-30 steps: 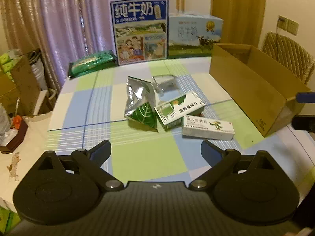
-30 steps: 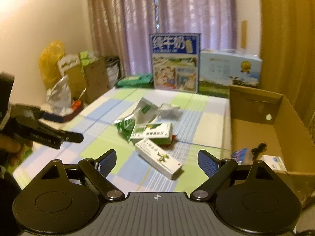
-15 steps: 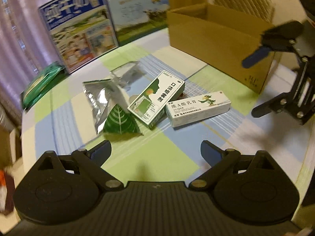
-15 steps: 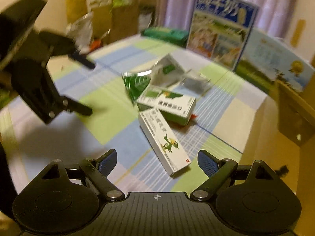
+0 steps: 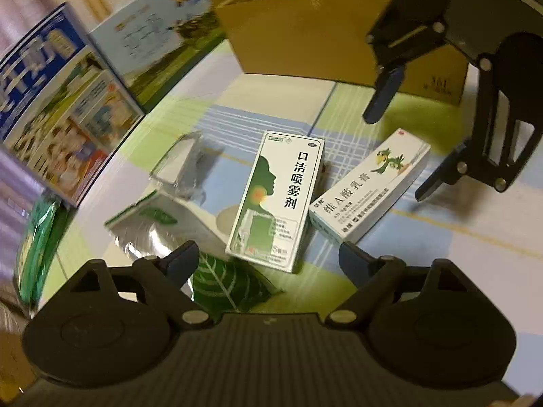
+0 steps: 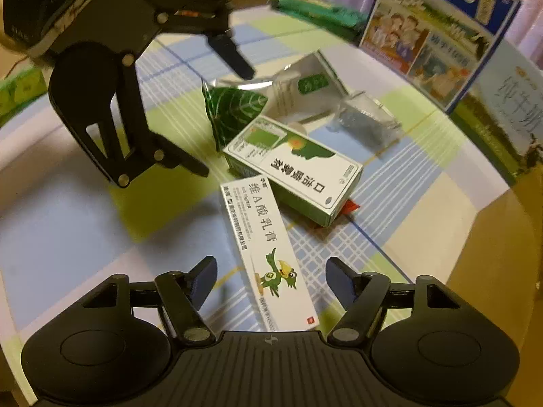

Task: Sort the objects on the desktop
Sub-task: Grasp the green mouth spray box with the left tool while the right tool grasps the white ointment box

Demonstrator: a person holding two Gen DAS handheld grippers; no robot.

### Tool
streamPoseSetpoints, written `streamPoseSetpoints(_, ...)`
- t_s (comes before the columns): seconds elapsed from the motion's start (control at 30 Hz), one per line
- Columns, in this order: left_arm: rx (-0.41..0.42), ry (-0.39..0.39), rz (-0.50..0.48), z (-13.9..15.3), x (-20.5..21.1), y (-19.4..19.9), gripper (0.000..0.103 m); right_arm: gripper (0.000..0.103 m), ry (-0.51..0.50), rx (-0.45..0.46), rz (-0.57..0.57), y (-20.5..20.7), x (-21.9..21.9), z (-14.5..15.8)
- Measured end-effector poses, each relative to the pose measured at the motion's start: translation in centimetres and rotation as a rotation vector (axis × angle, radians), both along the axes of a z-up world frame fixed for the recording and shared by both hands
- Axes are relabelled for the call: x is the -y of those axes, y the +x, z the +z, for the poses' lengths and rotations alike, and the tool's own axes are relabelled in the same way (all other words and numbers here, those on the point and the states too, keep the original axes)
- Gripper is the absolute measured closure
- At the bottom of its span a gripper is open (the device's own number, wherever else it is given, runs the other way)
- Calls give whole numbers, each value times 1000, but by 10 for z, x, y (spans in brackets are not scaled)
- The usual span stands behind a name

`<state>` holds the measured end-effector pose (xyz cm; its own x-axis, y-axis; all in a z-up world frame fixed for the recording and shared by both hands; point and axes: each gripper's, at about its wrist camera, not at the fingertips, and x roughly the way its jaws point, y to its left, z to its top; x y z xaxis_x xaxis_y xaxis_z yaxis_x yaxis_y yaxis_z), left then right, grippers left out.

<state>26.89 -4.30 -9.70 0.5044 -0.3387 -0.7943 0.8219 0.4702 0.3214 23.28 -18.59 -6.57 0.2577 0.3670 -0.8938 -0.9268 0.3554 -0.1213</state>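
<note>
A green-and-white spray box lies in the middle of the checked tablecloth. It rests partly on a silver pouch with a green leaf print. Beside it lies a long white cream box with a green bird. My left gripper is open, low over the pouch and the spray box's near end. My right gripper is open, its fingers either side of the white cream box. Across the pile each gripper shows in the other's view, the right gripper and the left gripper.
An open cardboard box stands behind the pile on the table's right side. A clear plastic packet lies past the pouch. Two milk cartons and a green packet stand along the far edge. A red scrap pokes from under the spray box.
Both grippers have dropped and closed in on the pile from opposite sides. The boxes now fill the views. Both stay open, and the objects have not moved.
</note>
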Motion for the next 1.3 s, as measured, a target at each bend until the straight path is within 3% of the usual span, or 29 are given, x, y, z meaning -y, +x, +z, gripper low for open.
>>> streamPoseSetpoints(0.2, -1, 1, -50, -12, 9, 19, 24, 44, -30, -26, 5, 9, -9, -15)
streamPoseSetpoints(0.47, -56, 34, -79, -28, 23, 34, 48, 60, -65, -12, 2, 7, -12, -26)
streamPoseSetpoints(0.6, -51, 42, -59, -27, 25, 26, 51, 64, -63, -9, -4, 1, -8, -24)
streamPoseSetpoints(0.77, -82, 26, 66, -18, 26, 1, 52, 68, -36, -31, -112, -19, 8, -17)
streamPoseSetpoints(1.1, -214, -28, 308, -5, 31, -87, 52, 68, 89, -85, -535, -74, 74, -11)
streamPoseSetpoints(1.2, -238, -83, 367, -1, 31, -109, 52, 68, 158, -99, -582, -87, 84, -8)
streamPoseSetpoints(1.3, -238, -147, 397, -1, 30, -120, 52, 67, 198, -42, -563, -99, 89, -10)
